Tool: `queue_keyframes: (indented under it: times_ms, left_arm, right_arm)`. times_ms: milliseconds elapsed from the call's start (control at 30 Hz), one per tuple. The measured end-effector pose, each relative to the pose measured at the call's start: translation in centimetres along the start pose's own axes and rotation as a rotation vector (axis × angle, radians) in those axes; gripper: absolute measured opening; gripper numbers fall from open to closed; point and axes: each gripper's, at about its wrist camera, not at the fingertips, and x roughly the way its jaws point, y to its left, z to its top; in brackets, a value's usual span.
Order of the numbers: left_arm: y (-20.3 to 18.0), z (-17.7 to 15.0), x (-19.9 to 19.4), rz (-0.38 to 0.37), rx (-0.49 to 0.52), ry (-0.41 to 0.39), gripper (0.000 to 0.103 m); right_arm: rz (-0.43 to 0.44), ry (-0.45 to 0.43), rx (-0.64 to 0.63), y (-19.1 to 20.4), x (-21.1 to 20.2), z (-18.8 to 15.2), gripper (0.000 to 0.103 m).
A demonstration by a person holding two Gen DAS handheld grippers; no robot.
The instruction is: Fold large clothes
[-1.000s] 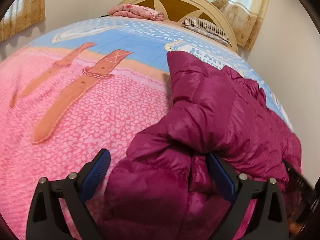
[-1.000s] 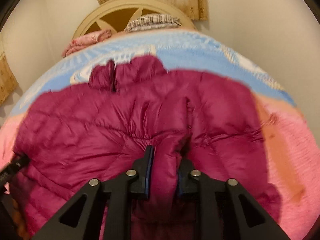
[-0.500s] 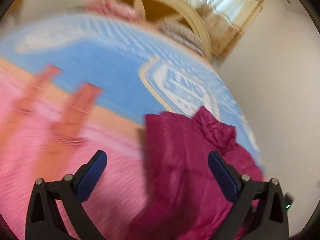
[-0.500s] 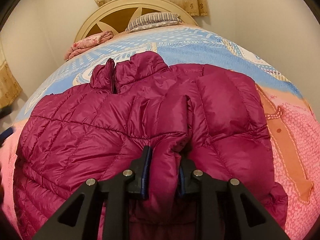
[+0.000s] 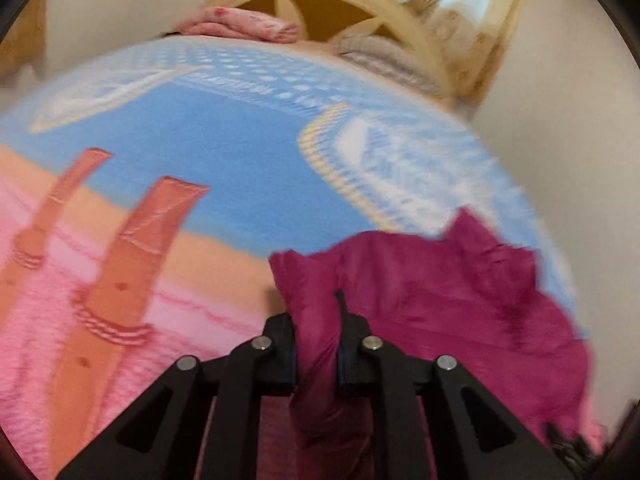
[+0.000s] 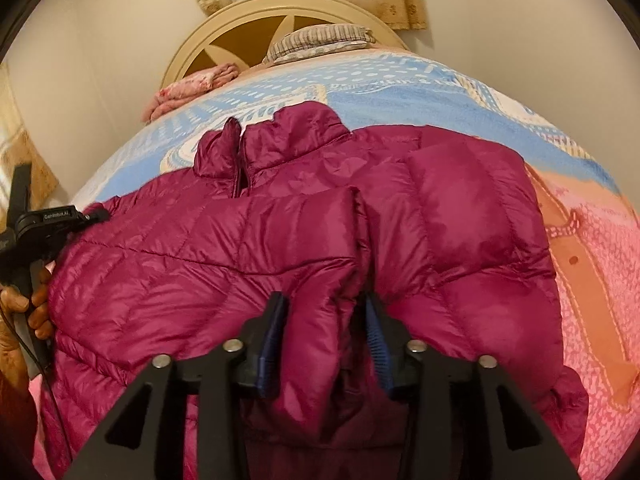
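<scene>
A magenta quilted down jacket lies front-up on the bed, collar towards the headboard, one sleeve folded across its chest. My right gripper holds a puffy fold of the sleeve between its blue pads, the jaws a little apart around it. My left gripper is shut on an edge of the jacket at its left side; that view is blurred. The left tool and the hand holding it show at the left edge of the right wrist view.
The bed carries a blue, orange and pink blanket. At the head stand a cream wooden headboard, a striped pillow and a folded pink cloth. Walls and curtains lie beyond.
My left gripper was open; it has swung over to the jacket's edge and closed on it. My right gripper still holds the sleeve, its jaws slightly wider than before.
</scene>
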Motion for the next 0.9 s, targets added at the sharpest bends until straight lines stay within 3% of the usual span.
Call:
queue_keyframes:
  times_ms: [67, 100, 133, 267, 400, 467, 500, 567, 633, 800, 900]
  left_arm:
    - [-0.5, 0.1, 2.2, 0.252, 0.040, 0.001, 0.053]
    - [-0.7, 0.2, 2.7, 0.318, 0.053, -0.004, 0.076]
    - [-0.9, 0.5, 2.9, 0.353, 0.061, 0.004, 0.079]
    - [-1.2, 1.2, 2.3, 0.307, 0.132, 0.006, 0.079]
    - [-0.1, 2.0, -2.0, 0.272, 0.127, -0.092, 0.081]
    - [0.5, 2.0, -4.7, 0.247, 0.146, -0.141, 0.088]
    - [0.7, 1.8, -5.4, 0.246, 0.159, -0.160, 0.094]
    - [1.5, 1.2, -7.4, 0.279, 0.183, -0.214, 0.095]
    - [1.9, 0.9, -8.0, 0.292, 0.172, -0.222, 0.095]
    - [-1.1, -2.8, -8.7, 0.252, 0.209, -0.193, 0.095]
    - [-3.1, -5.2, -7.5, 0.288, 0.245, -0.180, 0.094]
  right_arm:
    - [-0.034, 0.006, -0.015, 0.3, 0.2, 0.0, 0.047]
    - [-0.054, 0.008, -0.028, 0.6, 0.3, 0.0, 0.047]
    - [-0.071, 0.012, -0.038, 0.8, 0.4, 0.0, 0.047]
    - [-0.071, 0.013, -0.022, 0.4, 0.4, 0.0, 0.047]
    - [0.005, -0.013, 0.043, -0.8, -0.4, 0.0, 0.047]
    - [0.037, -0.098, 0.112, -1.9, -2.5, -0.1, 0.048]
    - [0.028, -0.153, 0.139, -2.3, -3.8, -0.2, 0.048]
    - [-0.057, -0.252, 0.158, -2.4, -6.5, -0.3, 0.048]
    - [-0.119, -0.276, 0.108, -1.2, -7.7, 0.2, 0.048]
    - [-0.060, -0.183, -0.060, 2.7, -5.8, 2.3, 0.043]
    - [-0.059, -0.070, -0.074, 3.1, -2.5, 2.4, 0.043]
